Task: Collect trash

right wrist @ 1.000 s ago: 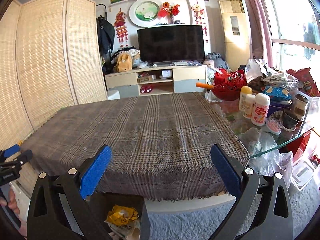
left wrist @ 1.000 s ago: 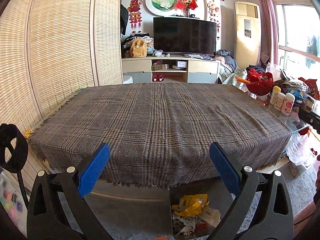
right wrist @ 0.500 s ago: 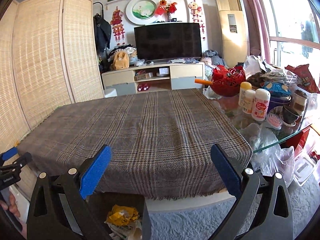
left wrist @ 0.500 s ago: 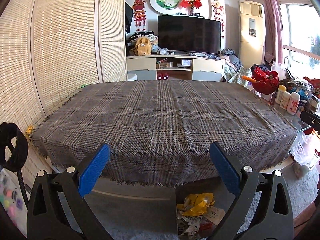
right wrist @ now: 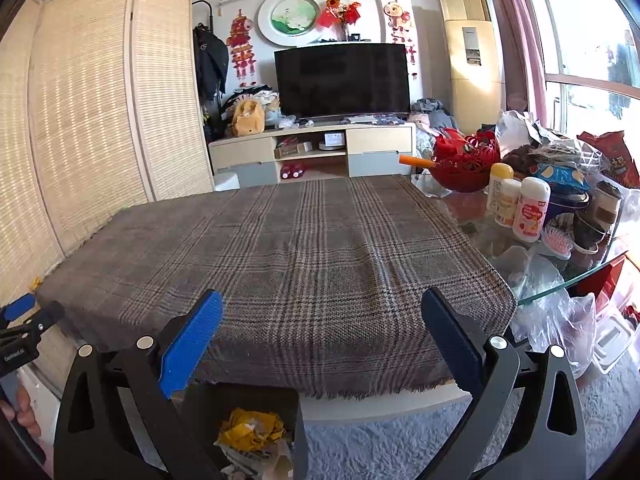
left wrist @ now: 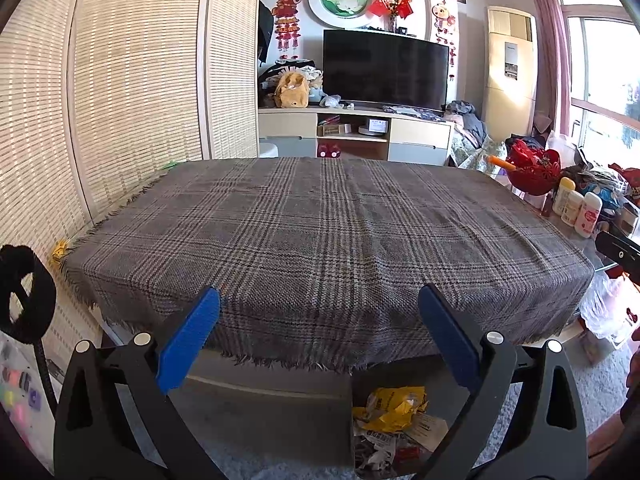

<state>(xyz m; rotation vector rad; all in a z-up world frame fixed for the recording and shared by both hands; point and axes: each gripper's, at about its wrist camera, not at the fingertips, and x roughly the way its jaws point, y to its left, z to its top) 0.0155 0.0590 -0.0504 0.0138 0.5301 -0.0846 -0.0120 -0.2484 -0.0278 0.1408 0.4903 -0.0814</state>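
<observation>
Trash: crumpled yellow wrappers (left wrist: 394, 402) with white printed paper scraps and a bit of red beneath, all lying in a dark bin (left wrist: 356, 420) on the pale carpet (right wrist: 380, 440), under the near edge of the worktop.
Worktop: covered by a grey-brown plaid cloth (left wrist: 320, 232) with a fringed hem; nothing lies on the cloth.
Left tool (left wrist: 320, 336): released, blue pads wide apart, nothing between them; the trash sits below it, towards its right finger.
Right tool (right wrist: 322, 336): released too, empty; the trash (right wrist: 250, 430) sits below its left finger.
Left wrist view only: a black ring-shaped thing (left wrist: 24, 296) on a stem at the far left.
Right wrist view only: the left tool's blue tip (right wrist: 18, 306) and the fingers of a hand (right wrist: 22, 412) at the left edge; a pink hairbrush (right wrist: 556, 242) on the bare glass beside the bottles (right wrist: 530, 208).
</observation>
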